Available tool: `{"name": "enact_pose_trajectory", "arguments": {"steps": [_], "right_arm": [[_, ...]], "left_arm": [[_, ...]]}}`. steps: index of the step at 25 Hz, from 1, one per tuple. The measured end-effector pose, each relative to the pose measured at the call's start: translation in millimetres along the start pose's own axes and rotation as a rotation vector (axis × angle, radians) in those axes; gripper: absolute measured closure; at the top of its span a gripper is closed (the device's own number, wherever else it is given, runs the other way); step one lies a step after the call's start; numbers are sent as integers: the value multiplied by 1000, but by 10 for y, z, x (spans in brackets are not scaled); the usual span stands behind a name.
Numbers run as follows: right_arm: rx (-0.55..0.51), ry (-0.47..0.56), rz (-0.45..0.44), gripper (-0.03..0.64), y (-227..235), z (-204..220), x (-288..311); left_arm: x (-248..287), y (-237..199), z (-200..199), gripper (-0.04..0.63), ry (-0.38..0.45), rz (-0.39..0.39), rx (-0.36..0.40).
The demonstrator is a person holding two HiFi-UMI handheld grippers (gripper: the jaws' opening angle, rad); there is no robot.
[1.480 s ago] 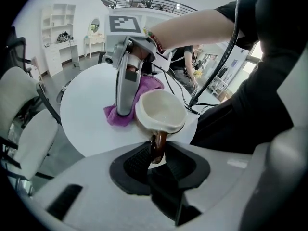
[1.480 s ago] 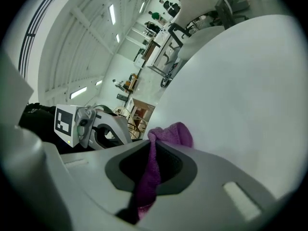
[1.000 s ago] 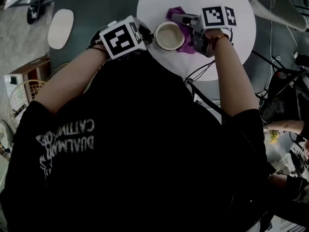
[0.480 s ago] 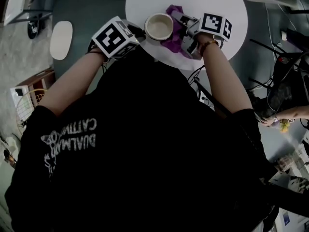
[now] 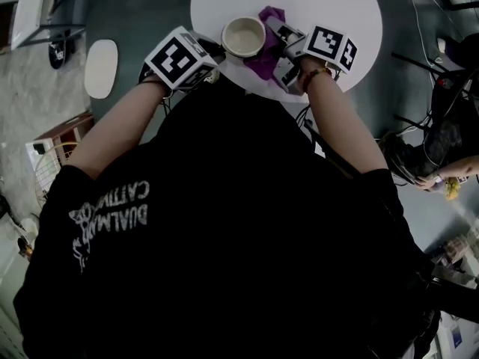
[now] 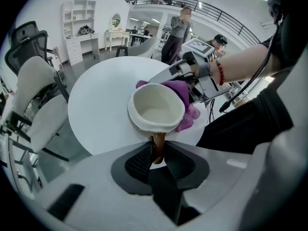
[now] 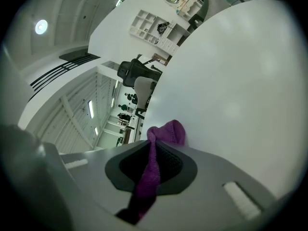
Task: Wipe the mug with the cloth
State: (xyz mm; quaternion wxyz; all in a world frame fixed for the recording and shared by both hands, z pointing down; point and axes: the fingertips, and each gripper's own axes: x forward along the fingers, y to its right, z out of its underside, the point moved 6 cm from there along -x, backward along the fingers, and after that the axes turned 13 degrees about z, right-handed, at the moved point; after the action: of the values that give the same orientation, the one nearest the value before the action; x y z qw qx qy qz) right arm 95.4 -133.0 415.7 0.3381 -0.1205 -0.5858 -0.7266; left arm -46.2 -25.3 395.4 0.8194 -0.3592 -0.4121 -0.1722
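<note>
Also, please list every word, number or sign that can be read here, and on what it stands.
"CATTIW" above "DUALMAN", roughly: pale print on the black shirt, its ends unclear.
Left marker cube and right marker cube: black-and-white patterns, no letters.
Nothing else is readable.

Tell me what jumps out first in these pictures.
A cream mug is at the near edge of the round white table. Its brown handle is clamped in the fingers of the left gripper, which have just been closing on it. Against the mug's right side, the right gripper holds a bright purple cloth, pinched between its fingers.
</note>
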Motion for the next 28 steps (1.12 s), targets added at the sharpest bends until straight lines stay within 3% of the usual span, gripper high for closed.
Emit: {"name": "enact_pose_trajectory", "arguments": {"steps": [9, 28], "right_arm": [[133, 18, -9, 584, 107, 61, -54], [180, -13, 104, 584, 102, 157, -149]], "left_arm": [[-20, -64, -51, 523, -15, 12, 4], [-94, -259, -245, 525, -11, 10, 8]]}}
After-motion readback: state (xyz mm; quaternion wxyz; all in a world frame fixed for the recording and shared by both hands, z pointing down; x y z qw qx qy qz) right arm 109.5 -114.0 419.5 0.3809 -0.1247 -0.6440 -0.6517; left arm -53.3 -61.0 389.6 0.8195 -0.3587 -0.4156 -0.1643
